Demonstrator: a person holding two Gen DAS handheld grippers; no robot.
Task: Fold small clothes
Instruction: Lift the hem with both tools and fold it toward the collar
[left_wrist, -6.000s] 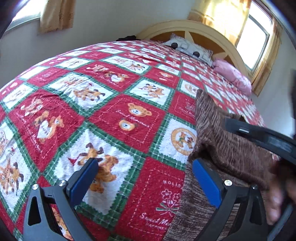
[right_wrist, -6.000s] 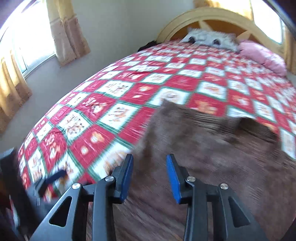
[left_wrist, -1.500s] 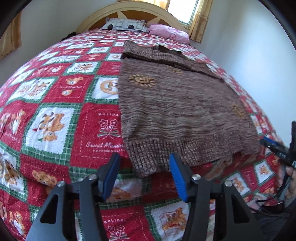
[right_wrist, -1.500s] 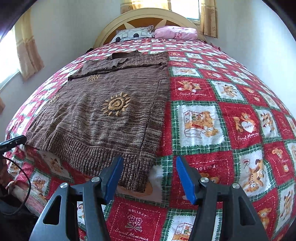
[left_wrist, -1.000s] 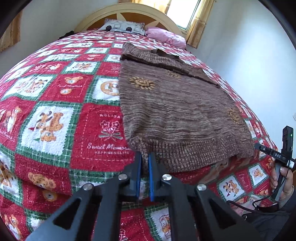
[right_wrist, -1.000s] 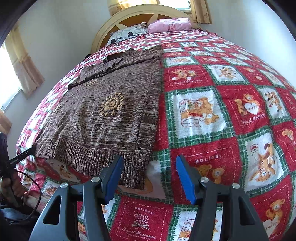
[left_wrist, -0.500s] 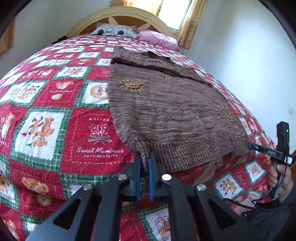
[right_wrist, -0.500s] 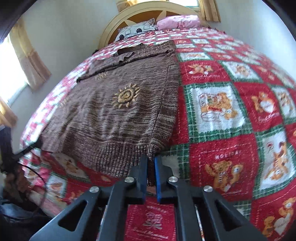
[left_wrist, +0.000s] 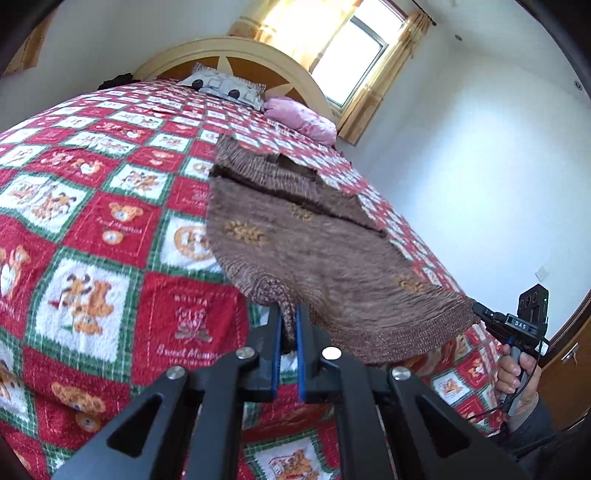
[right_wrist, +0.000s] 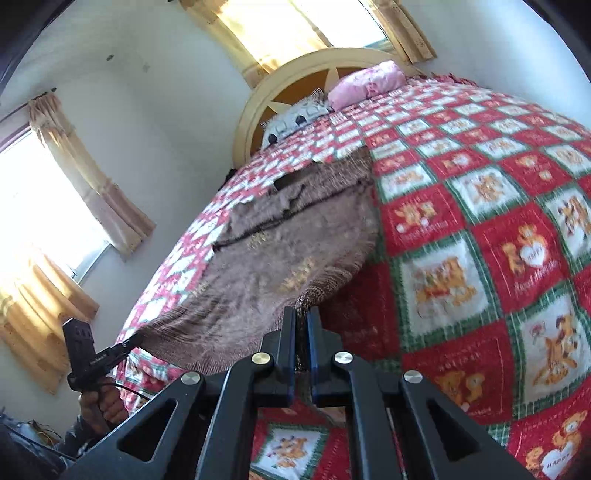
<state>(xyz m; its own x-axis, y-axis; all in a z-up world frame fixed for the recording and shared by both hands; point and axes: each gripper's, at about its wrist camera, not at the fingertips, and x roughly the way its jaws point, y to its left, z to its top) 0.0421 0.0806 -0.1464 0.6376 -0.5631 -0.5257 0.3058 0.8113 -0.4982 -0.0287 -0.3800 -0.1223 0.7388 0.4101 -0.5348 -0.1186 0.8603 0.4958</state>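
Note:
A brown knitted sweater (left_wrist: 325, 251) with small orange sun motifs lies on the bed, its ribbed hem lifted off the bedspread. My left gripper (left_wrist: 287, 317) is shut on the hem's left corner. My right gripper (right_wrist: 302, 321) is shut on the hem's right corner; the sweater (right_wrist: 280, 251) stretches away from it toward the headboard. In the left wrist view the right gripper (left_wrist: 480, 312) shows at the hem's far corner. In the right wrist view the left gripper (right_wrist: 129, 341) shows at the other corner. The collar end rests on the bed.
The bed has a red, green and white bear-patterned bedspread (left_wrist: 92, 236). A grey pillow (left_wrist: 221, 85) and a pink pillow (left_wrist: 299, 118) lie at the rounded wooden headboard (left_wrist: 236, 55). White walls and curtained windows (right_wrist: 44, 206) stand around the bed.
Both grippers closed on the sweater's hem corners, the left about a second ago and the right half a second ago. Now both have raised the hem off the bedspread.

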